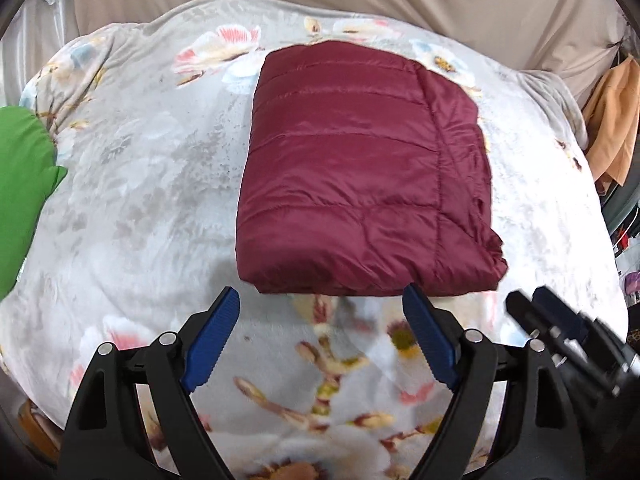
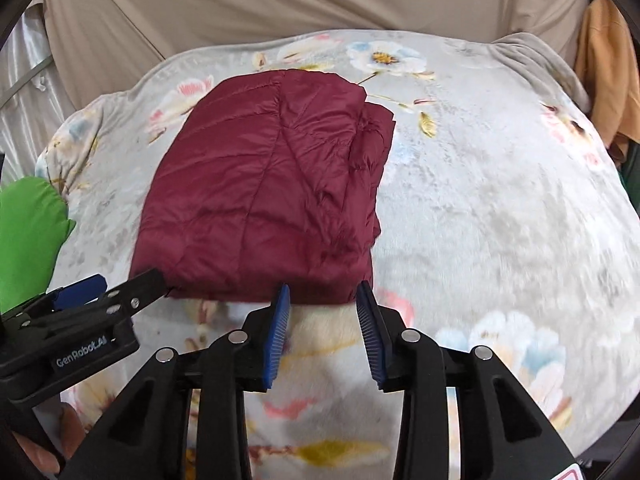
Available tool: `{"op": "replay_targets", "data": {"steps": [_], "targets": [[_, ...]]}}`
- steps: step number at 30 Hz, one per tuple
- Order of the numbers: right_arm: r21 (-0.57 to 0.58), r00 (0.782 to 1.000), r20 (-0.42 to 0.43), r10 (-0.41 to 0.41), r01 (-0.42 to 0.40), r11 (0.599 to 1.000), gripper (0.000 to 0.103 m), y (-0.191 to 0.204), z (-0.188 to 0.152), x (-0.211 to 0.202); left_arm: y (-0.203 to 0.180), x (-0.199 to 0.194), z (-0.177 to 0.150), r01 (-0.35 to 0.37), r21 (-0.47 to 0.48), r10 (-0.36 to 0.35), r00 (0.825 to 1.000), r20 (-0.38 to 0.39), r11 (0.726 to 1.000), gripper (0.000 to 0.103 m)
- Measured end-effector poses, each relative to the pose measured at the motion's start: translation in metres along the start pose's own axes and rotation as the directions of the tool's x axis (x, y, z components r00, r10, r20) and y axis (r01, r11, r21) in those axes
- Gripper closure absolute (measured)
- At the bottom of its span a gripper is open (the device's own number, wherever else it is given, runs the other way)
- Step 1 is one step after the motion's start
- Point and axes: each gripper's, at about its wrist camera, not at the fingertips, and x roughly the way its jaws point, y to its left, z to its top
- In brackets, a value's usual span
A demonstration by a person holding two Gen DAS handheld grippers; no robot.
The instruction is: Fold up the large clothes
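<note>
A dark red quilted jacket [image 1: 360, 168] lies folded into a neat rectangle on the floral blanket [image 1: 140, 200]. My left gripper [image 1: 320, 294] hovers just short of the jacket's near edge, jaws wide open and nothing between them. My right gripper [image 2: 323, 290] stands partly open at the same near edge of the jacket [image 2: 260, 184], near its right corner; only blanket shows between its blue pads [image 2: 280, 320]. Each gripper shows in the other's view: the right gripper [image 1: 540, 312] at the right side, the left gripper [image 2: 116, 286] by the jacket's near left corner.
A green garment [image 1: 20, 192] lies at the blanket's left edge, also visible as the green garment [image 2: 28, 232]. An orange cloth [image 1: 612, 128] hangs at the far right. Beige fabric [image 2: 320, 0] hangs behind the bed. A hand [image 2: 40, 452] holds the left gripper.
</note>
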Motion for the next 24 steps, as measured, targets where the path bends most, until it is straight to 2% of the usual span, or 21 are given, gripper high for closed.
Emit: {"op": "replay_targets", "data": {"steps": [7,16,24], "targets": [[-0.015,0.998,0.051,-0.033,0.034,0.999,0.054,0.008,-0.012,-0.018,-0.009,-0.015,-0.015,-0.047,0.023,0.046,0.997,0.065,0.999,0.019],[-0.001,0.998,0.053,-0.042,0.042,0.999,0.053,0.011,-0.021,-0.025,-0.012,-0.027,-0.023,-0.086,0.015,0.083,0.989,0.124,0.996,0.019],[-0.022,0.997,0.071,-0.038,0.040,0.999,0.052,0.017,-0.019,-0.029,-0.008,-0.029,-0.022,-0.103,-0.008,0.103,0.985,0.135,0.995,0.019]]}}
